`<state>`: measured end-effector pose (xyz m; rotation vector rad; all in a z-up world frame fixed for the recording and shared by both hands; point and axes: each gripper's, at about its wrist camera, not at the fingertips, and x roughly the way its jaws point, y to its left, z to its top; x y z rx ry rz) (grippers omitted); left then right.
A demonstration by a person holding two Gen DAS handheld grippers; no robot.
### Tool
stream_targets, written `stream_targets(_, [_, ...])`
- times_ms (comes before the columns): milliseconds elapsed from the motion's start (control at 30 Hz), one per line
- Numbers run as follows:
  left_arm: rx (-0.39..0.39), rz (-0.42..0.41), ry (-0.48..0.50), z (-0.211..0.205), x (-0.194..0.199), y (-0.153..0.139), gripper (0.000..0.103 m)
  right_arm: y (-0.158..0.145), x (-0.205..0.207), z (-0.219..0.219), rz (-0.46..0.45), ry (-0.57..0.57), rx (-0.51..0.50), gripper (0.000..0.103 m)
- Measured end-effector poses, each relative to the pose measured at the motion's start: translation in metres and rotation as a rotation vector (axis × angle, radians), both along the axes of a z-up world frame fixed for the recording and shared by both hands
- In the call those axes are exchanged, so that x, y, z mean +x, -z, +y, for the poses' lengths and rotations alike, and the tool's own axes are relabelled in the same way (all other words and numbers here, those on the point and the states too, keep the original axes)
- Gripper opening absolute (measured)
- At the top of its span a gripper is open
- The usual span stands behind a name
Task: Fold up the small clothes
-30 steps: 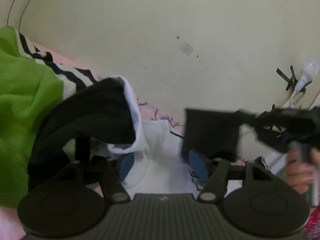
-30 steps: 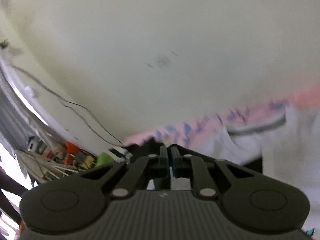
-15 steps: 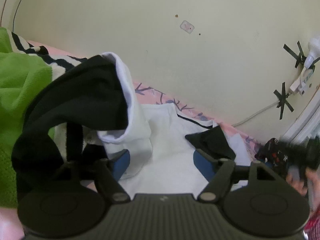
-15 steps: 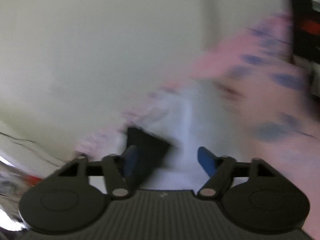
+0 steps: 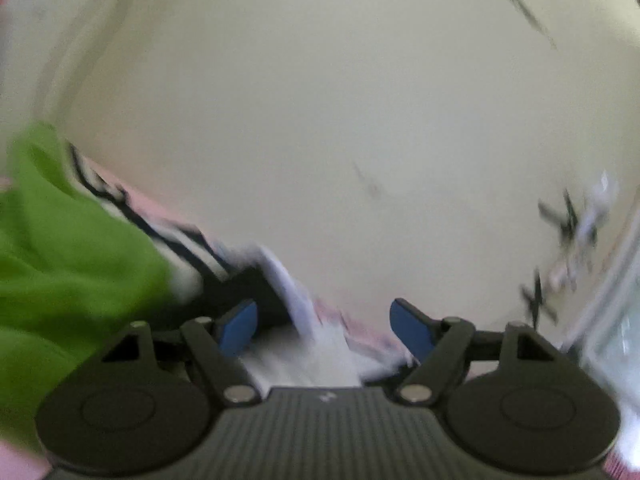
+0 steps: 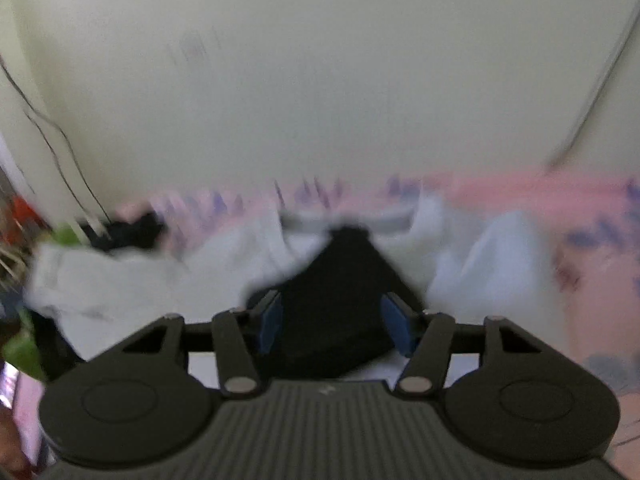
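Note:
Both views are blurred by motion. My left gripper (image 5: 324, 326) is open with its jaws still opening. A white garment (image 5: 304, 356) with a black part (image 5: 256, 284) lies just below and between its blue pads (image 5: 240, 326), and neither pad presses on it. In the right wrist view the white garment (image 6: 140, 284) is spread on a pink patterned sheet (image 6: 580, 240). A black piece of cloth (image 6: 340, 280) lies on it. My right gripper (image 6: 334, 326) hangs over that black piece, which sits between its closing jaws. I see no pinch on it.
A bright green cloth (image 5: 60, 264) and a black-and-white striped cloth (image 5: 160, 236) are piled at the left. A cream wall (image 5: 320, 100) stands close behind the bed. Taped cables (image 5: 568, 224) run along the wall at the right.
The left view has swung up toward the wall, and the black-and-white garment has dropped low between the jaws. My right gripper went from shut to open and sank over the black piece.

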<state>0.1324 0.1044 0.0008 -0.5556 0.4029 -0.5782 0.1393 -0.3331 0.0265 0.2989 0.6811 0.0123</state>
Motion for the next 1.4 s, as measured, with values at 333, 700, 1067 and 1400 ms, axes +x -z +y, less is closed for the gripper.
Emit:
stream_targets(333, [-0.323,-0.051,-0.186,0.092,-0.017,0.000,0.076,-0.055,-0.044,0.127,-0.144,-0.367,-0.375,0.056])
stream_targets(700, [-0.228,0.012,-0.181,0.079,-0.005,0.003,0.077,0.020,-0.029,0.295,0.040,-0.754,-0.358,0.022])
stream_targets(1067, [-0.271,0.071,-0.186,0.088,-0.004,0.009,0.077,-0.160,-0.034,0.214,-0.397,-0.645,0.126,0.003])
stream_targets(1400, [-0.208,0.061,-0.200,0.077,0.000,0.007,0.077,-0.134,-0.043,0.084,-0.401,-0.228,0.088,0.005])
